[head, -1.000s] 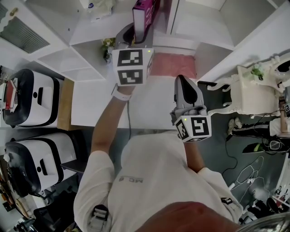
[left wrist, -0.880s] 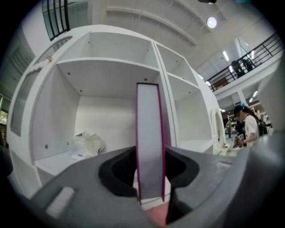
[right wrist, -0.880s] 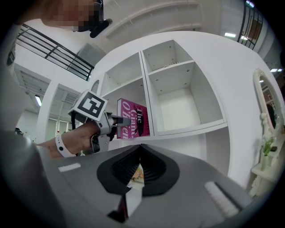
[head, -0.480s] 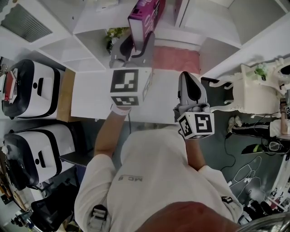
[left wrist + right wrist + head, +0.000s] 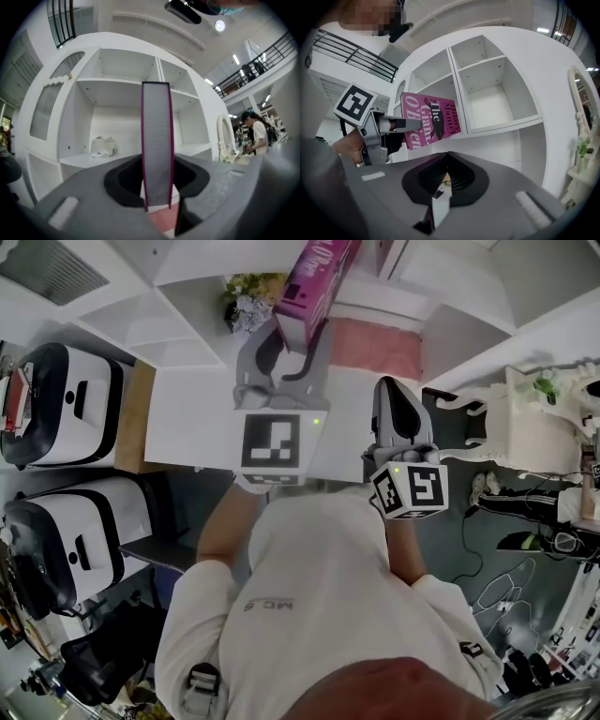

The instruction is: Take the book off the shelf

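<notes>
Now the left tool [image 5: 281,348] is clamped on the pink book [image 5: 317,282], which looks clear of the shelf [image 5: 117,89] and hangs over the desk's [image 5: 183,423] back edge. The removal seems nearly complete. The next move calls for drawing the book level toward the person or lowering it. The right tool [image 5: 395,418], jaws together and empty, hovers near the desk's right edge. Bare desk lies open left of the pink mat [image 5: 375,345].

Magenta book [image 5: 317,279], white shelf [image 5: 178,324]
</notes>
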`<state>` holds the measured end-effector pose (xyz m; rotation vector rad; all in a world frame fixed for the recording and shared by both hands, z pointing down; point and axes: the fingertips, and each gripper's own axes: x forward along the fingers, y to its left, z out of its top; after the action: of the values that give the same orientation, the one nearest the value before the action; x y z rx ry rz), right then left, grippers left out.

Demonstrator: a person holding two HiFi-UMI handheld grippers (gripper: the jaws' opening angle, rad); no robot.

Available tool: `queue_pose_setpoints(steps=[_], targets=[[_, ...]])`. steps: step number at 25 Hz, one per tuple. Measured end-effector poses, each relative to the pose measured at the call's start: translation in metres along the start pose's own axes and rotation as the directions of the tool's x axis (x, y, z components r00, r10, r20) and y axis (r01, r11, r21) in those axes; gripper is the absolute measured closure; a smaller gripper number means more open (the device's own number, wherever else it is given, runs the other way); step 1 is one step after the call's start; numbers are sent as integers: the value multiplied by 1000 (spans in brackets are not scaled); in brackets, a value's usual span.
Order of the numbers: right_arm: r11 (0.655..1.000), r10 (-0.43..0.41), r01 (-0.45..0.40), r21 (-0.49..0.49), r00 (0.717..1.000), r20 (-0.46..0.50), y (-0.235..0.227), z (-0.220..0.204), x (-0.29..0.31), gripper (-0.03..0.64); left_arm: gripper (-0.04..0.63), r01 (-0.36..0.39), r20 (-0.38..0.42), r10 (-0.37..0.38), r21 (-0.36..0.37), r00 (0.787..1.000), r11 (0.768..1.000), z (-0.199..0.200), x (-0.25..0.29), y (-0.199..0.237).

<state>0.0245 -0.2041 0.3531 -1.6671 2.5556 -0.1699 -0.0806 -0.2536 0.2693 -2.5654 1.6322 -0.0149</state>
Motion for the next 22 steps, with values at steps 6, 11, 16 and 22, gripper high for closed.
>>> queue_pose_setpoints(steps=[6, 11, 16, 22], targets=[[1000, 1, -1, 8, 1000, -18, -1, -4, -2, 618, 449, -29, -27, 29, 2, 999, 1000, -24, -11, -4], [1000, 5, -4, 15, 1000, -29, 8, -23, -11, 618, 449, -33, -75, 34, 13, 997, 999, -62, -33, -9], [1000, -7, 9, 25, 999, -54, 1, -22, -5, 620, 449, -34, -101, 35, 7, 994, 999, -75, -33, -10], [1000, 1, 0, 20, 998, -64, 3, -27, -6, 620, 451, -45, -53, 45, -11, 998, 999, -84, -55, -21]])
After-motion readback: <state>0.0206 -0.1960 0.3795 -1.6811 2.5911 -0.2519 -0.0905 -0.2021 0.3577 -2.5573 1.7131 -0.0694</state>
